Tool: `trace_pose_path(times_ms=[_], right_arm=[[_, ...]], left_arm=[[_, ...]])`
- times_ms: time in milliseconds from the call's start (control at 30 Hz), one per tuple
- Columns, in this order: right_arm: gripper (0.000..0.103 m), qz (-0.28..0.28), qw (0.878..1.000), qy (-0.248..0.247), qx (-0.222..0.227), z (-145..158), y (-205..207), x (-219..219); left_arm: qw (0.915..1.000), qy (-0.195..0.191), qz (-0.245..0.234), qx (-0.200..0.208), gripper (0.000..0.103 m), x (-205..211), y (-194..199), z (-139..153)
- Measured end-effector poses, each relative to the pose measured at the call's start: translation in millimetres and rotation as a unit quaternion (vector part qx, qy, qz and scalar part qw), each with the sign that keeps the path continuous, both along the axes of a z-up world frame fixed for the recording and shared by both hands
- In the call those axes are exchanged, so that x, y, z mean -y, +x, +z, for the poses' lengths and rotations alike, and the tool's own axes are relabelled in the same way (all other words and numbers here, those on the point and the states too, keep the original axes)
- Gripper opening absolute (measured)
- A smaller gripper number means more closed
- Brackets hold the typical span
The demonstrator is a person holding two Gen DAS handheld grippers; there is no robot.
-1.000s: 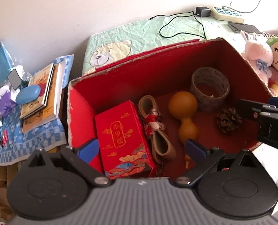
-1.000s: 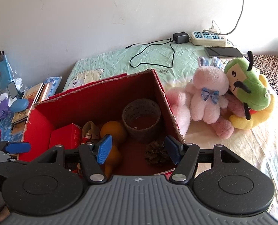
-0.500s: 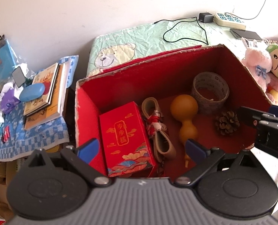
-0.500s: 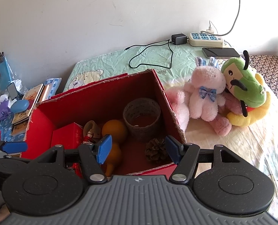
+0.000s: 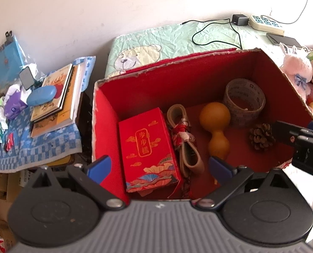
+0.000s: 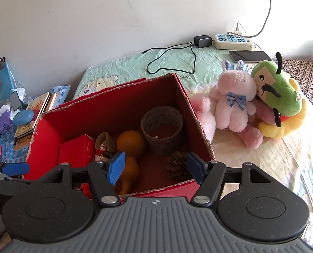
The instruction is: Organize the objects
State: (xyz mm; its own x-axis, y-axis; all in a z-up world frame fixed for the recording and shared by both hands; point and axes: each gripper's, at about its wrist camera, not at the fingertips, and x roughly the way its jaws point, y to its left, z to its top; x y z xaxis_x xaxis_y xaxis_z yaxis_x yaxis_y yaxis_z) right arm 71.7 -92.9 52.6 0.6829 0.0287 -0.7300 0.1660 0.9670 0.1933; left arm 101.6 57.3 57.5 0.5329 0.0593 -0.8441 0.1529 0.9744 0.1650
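Observation:
A red cardboard box (image 5: 105,113) (image 6: 44,147) stands open on the bed. Inside lie a red gift box (image 5: 148,147) (image 6: 76,151), a tan strap with red cord (image 5: 183,139), an orange gourd (image 5: 215,122) (image 6: 131,145), a tape roll (image 5: 244,103) (image 6: 161,126) and a pine cone (image 5: 262,136) (image 6: 177,163). My left gripper (image 5: 159,168) is open and empty above the box's near edge. My right gripper (image 6: 156,168) is open and empty above the box's near right corner; it also shows in the left wrist view (image 5: 300,141).
Pink plush (image 6: 234,101) and green-yellow plush (image 6: 276,103) lie right of the box. A power strip (image 6: 232,41), phone (image 6: 249,55) and black cable (image 6: 173,59) lie behind. Left, a stack of books (image 5: 57,99) and small clutter sit on a blue cloth (image 5: 38,147).
Both grippers have drawn back and up from the box a little, so it sits lower and smaller in view. Both stay open. Nothing in the box moved.

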Motion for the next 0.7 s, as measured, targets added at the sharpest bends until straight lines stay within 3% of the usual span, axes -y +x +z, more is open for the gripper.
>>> trace_pose_path(times_ms=[700], right_arm=[[0.068,0.007,1.000,0.005,-0.011,-7.4,4.4,-2.5]], left_arm=[[0.9999,0.002,0.006,-0.014,0.099,-2.4,3.0,-8.1]])
